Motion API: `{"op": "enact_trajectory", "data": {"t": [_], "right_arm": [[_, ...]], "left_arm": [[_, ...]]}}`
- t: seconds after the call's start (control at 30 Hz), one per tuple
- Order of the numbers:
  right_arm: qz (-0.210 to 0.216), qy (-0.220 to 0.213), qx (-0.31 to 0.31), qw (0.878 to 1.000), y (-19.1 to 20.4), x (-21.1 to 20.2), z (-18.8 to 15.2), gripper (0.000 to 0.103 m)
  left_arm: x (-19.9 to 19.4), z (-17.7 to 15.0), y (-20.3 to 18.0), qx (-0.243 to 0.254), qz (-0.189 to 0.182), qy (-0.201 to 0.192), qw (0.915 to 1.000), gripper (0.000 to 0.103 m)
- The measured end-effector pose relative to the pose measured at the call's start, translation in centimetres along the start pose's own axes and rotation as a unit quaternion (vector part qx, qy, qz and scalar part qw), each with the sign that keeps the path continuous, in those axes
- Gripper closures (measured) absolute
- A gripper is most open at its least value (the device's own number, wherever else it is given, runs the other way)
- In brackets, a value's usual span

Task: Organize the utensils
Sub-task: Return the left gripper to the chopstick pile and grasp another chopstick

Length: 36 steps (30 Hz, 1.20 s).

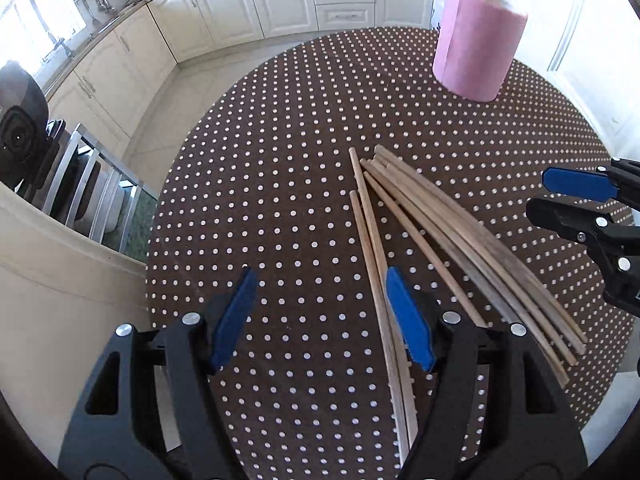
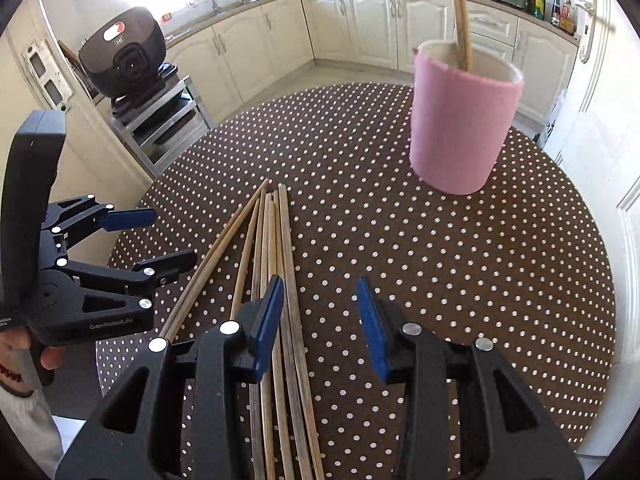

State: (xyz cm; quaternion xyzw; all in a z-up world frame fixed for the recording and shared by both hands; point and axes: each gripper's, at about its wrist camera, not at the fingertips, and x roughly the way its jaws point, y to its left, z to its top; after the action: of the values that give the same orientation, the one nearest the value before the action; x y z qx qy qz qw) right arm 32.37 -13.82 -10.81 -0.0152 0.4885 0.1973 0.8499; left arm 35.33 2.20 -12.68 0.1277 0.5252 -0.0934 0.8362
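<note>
Several wooden chopsticks point(image 1: 440, 224) lie loose in a fan on the round brown polka-dot table point(image 1: 280, 160); they also show in the right wrist view point(image 2: 276, 248). A pink cylindrical holder point(image 1: 476, 44) stands at the far side with one chopstick point(image 2: 460, 12) upright in it; the holder shows in the right wrist view point(image 2: 460, 128). My left gripper point(image 1: 320, 312) is open and empty, its right finger over the leftmost chopsticks. My right gripper point(image 2: 320, 320) is open and empty, just right of the bundle. It appears at the right edge of the left wrist view point(image 1: 576, 200).
Cream kitchen cabinets point(image 2: 360, 28) line the far wall. A dark round appliance point(image 2: 124, 48) sits on a metal rack point(image 2: 160, 120) left of the table. A white door point(image 2: 600, 120) is to the right. The table edge drops off on the left and near sides.
</note>
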Motion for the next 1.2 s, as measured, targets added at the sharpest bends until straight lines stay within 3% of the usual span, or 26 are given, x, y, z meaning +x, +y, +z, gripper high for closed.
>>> {"op": "enact_trajectory", "data": {"t": [0.43,0.5,0.57,0.6,0.77,1.2], "right_arm": [[-0.012,0.018,-0.006,1.0,-0.1,2.1,0.8,0.066],[-0.011,0.023,-0.007,1.0,0.0,2.5,1.0,0.066],[-0.009,0.029,-0.012,0.999,0.1,2.8,1.2,0.066],[-0.006,0.033,-0.016,0.999,0.2,2.9,1.3,0.066],[-0.019,0.048,-0.044,0.998,1.2,3.8,1.8,0.067],[-0.036,0.077,-0.085,0.993,2.5,5.8,3.2,0.079]], "left_arm": [[2.6,0.6,0.4,0.006,0.002,0.007,1.0,0.036],[2.9,0.6,-0.5,0.013,0.004,0.014,0.9998,0.045],[2.7,0.7,-0.9,0.015,-0.015,0.011,0.9997,0.066],[2.6,0.7,-1.0,0.014,-0.023,0.012,0.9996,0.069],[2.5,0.8,-1.5,0.019,-0.02,0.013,0.9995,0.071],[2.9,1.0,-0.7,0.019,-0.039,0.015,0.999,0.076]]}}
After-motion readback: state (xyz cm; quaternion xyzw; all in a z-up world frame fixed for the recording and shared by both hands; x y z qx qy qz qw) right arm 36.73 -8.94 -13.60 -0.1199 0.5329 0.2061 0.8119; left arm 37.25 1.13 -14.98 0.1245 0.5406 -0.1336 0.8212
